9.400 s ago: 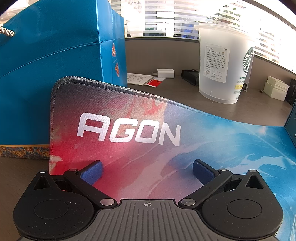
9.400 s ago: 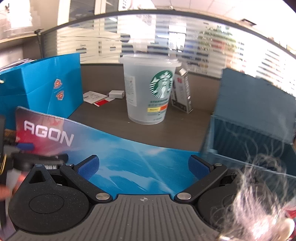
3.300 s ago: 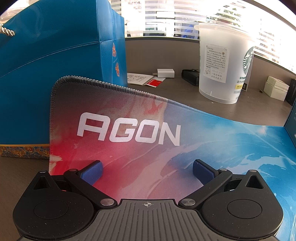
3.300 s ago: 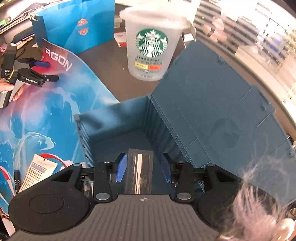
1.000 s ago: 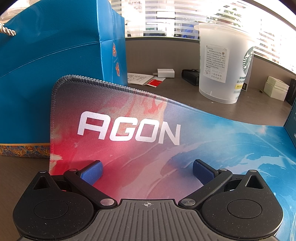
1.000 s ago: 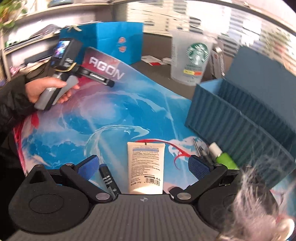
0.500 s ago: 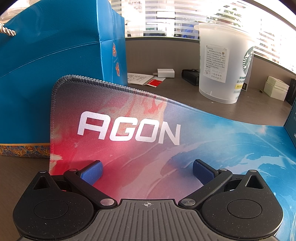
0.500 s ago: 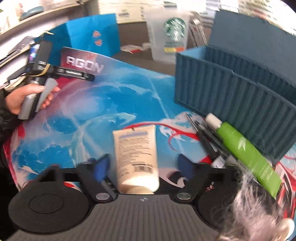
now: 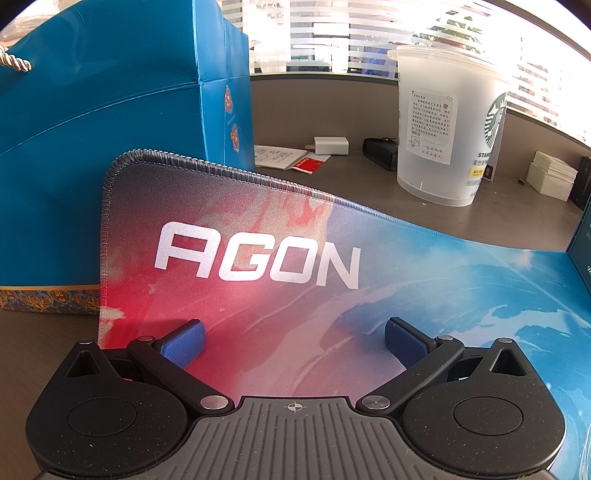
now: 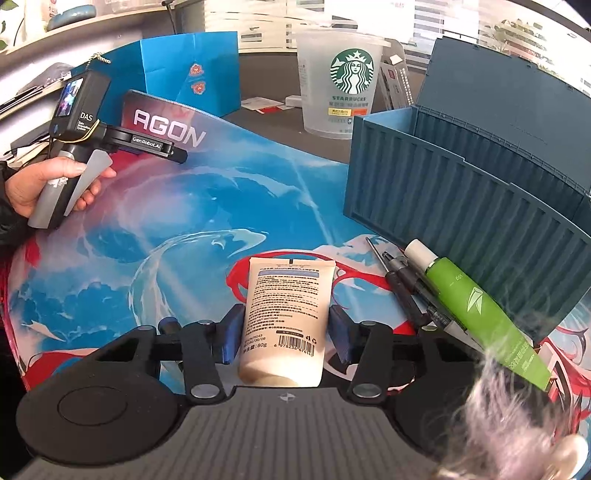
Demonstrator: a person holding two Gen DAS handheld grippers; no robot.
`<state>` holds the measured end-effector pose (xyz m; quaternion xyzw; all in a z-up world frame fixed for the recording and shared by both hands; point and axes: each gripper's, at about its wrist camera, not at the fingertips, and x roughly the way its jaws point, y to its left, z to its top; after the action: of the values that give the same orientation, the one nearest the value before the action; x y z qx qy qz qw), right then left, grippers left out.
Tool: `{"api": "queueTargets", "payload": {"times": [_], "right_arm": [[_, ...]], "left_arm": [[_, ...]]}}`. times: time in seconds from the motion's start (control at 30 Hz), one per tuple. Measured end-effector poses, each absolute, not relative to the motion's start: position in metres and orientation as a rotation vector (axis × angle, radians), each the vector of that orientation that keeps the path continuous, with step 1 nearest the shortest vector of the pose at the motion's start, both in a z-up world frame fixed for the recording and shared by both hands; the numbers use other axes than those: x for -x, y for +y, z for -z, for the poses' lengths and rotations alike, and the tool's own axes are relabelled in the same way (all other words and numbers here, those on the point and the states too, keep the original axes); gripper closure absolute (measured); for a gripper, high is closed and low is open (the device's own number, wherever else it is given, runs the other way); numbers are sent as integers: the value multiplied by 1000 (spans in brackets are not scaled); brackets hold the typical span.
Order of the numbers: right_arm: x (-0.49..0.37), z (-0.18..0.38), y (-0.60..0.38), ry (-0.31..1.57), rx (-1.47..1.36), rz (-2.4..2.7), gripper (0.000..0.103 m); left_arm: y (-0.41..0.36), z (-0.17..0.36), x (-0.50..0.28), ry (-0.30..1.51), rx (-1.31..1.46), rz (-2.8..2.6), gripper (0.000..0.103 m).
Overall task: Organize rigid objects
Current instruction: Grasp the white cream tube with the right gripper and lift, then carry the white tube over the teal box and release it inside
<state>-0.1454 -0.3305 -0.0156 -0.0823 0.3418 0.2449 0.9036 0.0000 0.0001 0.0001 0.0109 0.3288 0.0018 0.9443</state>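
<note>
Half the cream tube [image 10: 286,314] under right gripper [image 10: 284,332].

Beside the blue container [image 10: 461,192], the cream tube's [image 10: 286,314] cap end sits hidden behind the gripper body; grey fuzz blurs the green tube's [image 10: 480,306] lower end.

- Desk [image 9: 491,218]: brown wood-grain top, running back to a low grey partition [image 9: 321,107].
- Windows [image 9: 332,40]: across the far wall, horizontal blinds, strong daylight, glare at upper right.
- Shelf [image 10: 92,22]: pale, upper left in the right wrist view, carrying small items too blurred to identify.
</note>
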Motion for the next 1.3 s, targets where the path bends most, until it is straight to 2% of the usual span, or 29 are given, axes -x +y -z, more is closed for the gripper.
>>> {"api": "queueTargets", "payload": {"times": [0.57,1.3], "right_arm": [[137,-19,-347,602,86,-498,58],[114,-104,-360,360,30,-465,58]], "left_arm": [[0,0,0,670,-22,-4,0],[0,0,0,670,-23,-3,0]]}}
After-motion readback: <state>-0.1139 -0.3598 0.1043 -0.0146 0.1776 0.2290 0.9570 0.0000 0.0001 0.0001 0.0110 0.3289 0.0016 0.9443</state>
